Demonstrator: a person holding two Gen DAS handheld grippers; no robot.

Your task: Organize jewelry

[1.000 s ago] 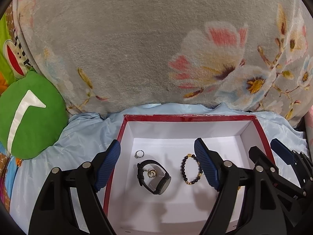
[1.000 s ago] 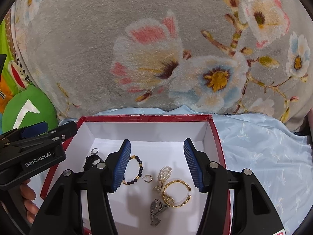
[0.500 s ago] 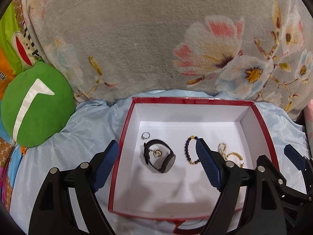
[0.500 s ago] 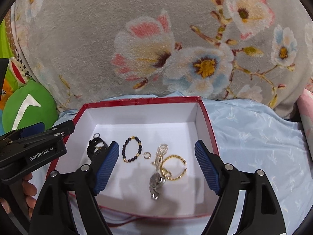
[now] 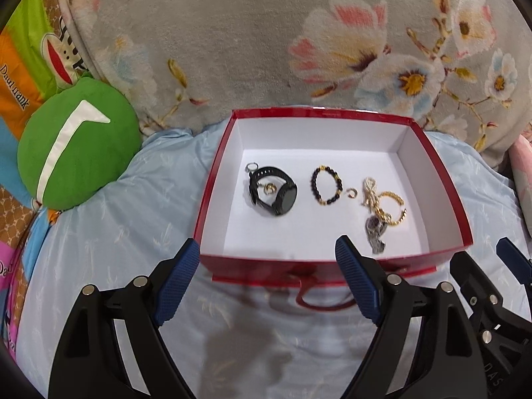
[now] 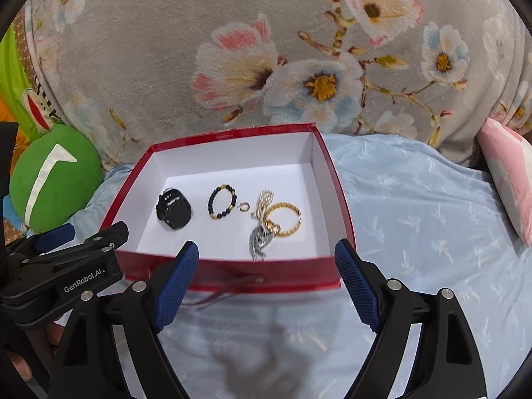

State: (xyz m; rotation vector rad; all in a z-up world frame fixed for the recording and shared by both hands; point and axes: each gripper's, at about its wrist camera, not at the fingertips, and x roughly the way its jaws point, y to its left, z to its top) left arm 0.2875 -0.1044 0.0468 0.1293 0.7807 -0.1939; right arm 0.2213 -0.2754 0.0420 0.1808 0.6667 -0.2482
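A red box [image 5: 332,264] [image 6: 229,274] with a white inside lies on the light blue sheet. In it lie a black watch [image 5: 274,191] [image 6: 174,213], a small silver ring [image 5: 251,167], a black-and-gold bead bracelet [image 5: 327,185] [image 6: 222,202], a small ear cuff [image 5: 351,193] [image 6: 244,206], a pearl piece [image 6: 262,202], a gold chain bracelet [image 5: 392,207] [image 6: 282,218] and a silver pendant [image 5: 374,234] [image 6: 258,244]. My left gripper [image 5: 267,282] and right gripper [image 6: 266,281] are open and empty, in front of the box's near wall.
A grey floral blanket [image 5: 266,50] rises behind the box. A green round cushion [image 5: 76,151] lies at the left. A pink pillow [image 6: 508,169] lies at the right. Light blue sheet [image 6: 415,216] surrounds the box.
Both grippers have pulled back out of the box toward me and opened wider. The jewelry lies still in the box.
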